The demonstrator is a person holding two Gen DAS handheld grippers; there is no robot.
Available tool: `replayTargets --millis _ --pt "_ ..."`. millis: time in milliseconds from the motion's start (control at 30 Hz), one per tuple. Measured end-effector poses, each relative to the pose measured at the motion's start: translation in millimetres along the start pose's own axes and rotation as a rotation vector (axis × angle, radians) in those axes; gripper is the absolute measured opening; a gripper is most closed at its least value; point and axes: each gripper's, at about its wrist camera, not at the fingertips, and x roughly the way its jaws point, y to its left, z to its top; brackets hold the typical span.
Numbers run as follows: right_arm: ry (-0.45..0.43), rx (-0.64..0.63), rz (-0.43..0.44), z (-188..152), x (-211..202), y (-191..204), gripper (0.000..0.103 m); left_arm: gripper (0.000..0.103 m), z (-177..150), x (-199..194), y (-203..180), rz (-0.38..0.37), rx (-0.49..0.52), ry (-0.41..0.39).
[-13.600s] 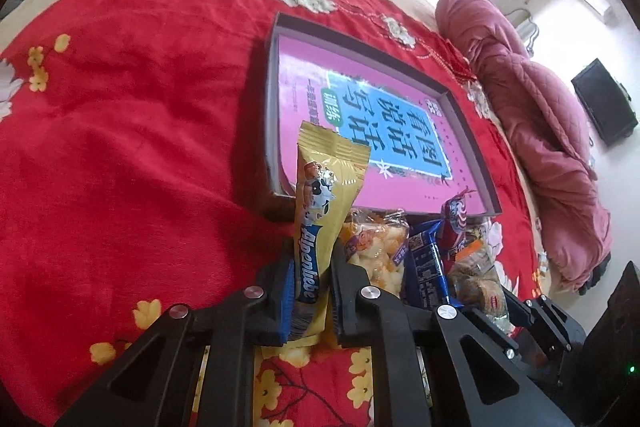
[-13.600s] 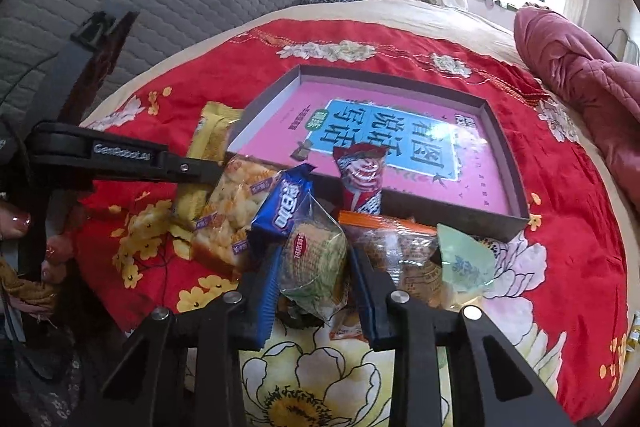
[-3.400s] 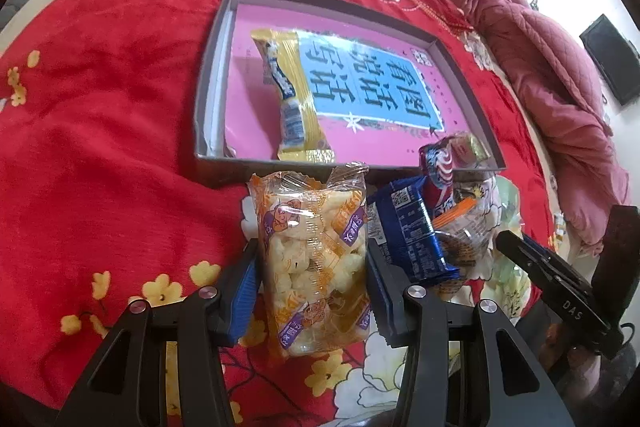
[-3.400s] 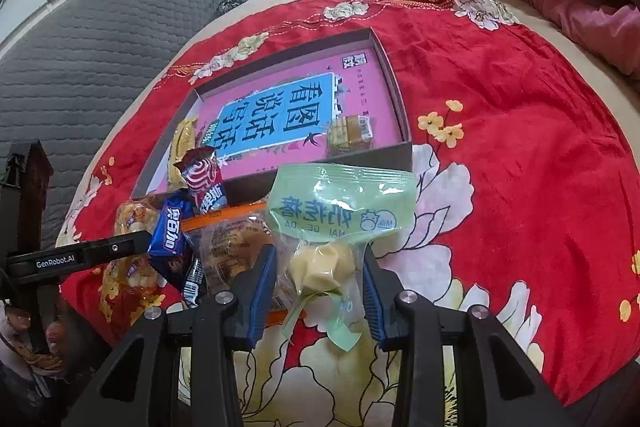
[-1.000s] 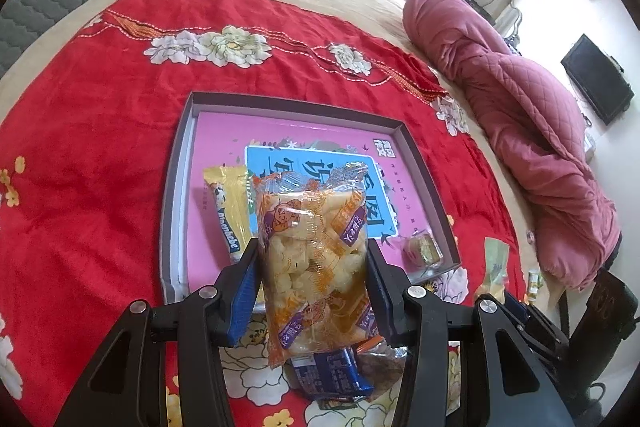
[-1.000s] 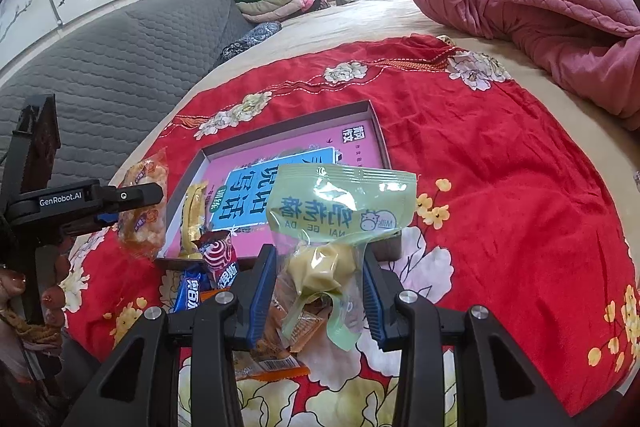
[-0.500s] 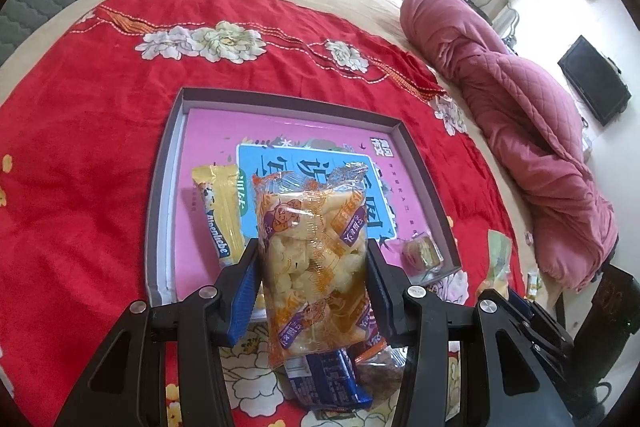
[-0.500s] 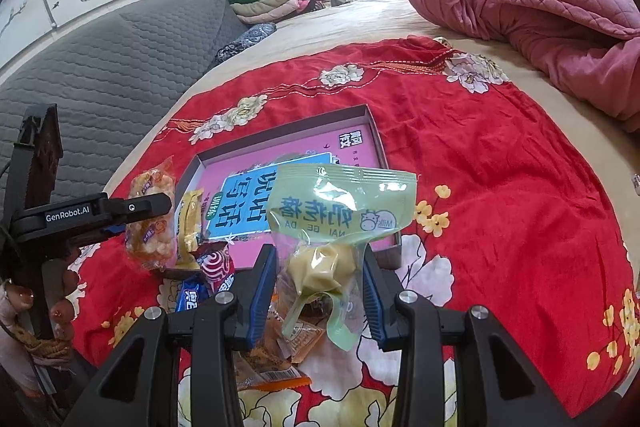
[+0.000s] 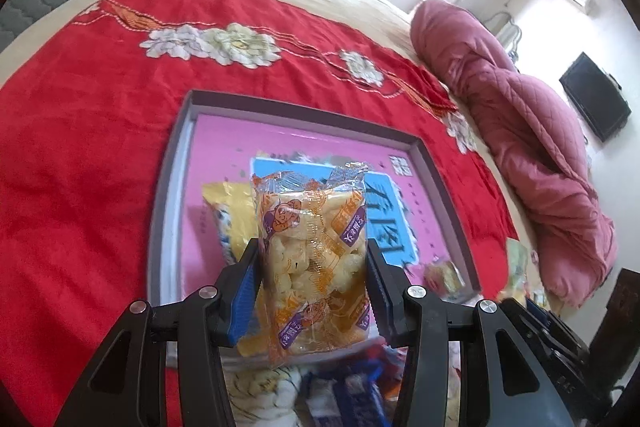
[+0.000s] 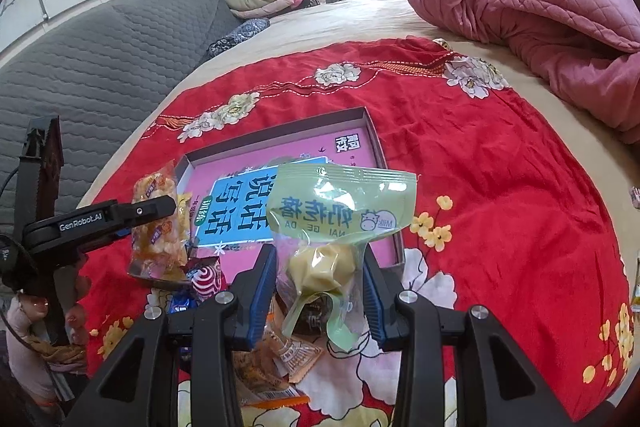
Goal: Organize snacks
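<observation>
My left gripper is shut on an orange bag of puffed snacks and holds it over the near part of the pink-lined box lid. A yellow snack bar lies in the lid behind it, and a small wrapped cake sits at the lid's near right corner. My right gripper is shut on a pale green milk-candy bag and holds it above the snack pile. In the right wrist view the lid lies ahead and the left gripper holds the puffed snack bag at its left end.
Loose snacks lie on the red flowered cloth in front of the lid: a red swirl candy, a blue pack, orange wrappers. A pink quilt lies at the far right and a grey headboard on the left.
My left gripper has moved forward and lower with the puffed snack bag, now over the lid's near part. My right gripper with the green bag has barely moved.
</observation>
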Motion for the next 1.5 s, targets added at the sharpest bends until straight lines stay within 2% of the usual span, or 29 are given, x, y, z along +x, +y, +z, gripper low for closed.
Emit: replayTargets --millis 267,1500 --pt "0.012 -0.015 -0.010 5.3 13.9 13.0 0.040 0.051 3.9 6.3 9.1 -0.038 -0.022 -0.040" --pt "0.079 0.006 -0.009 15.1 75.1 27.4 0.040 0.051 -6.4 39.8 -4.7 -0.037 0.083 0.056"
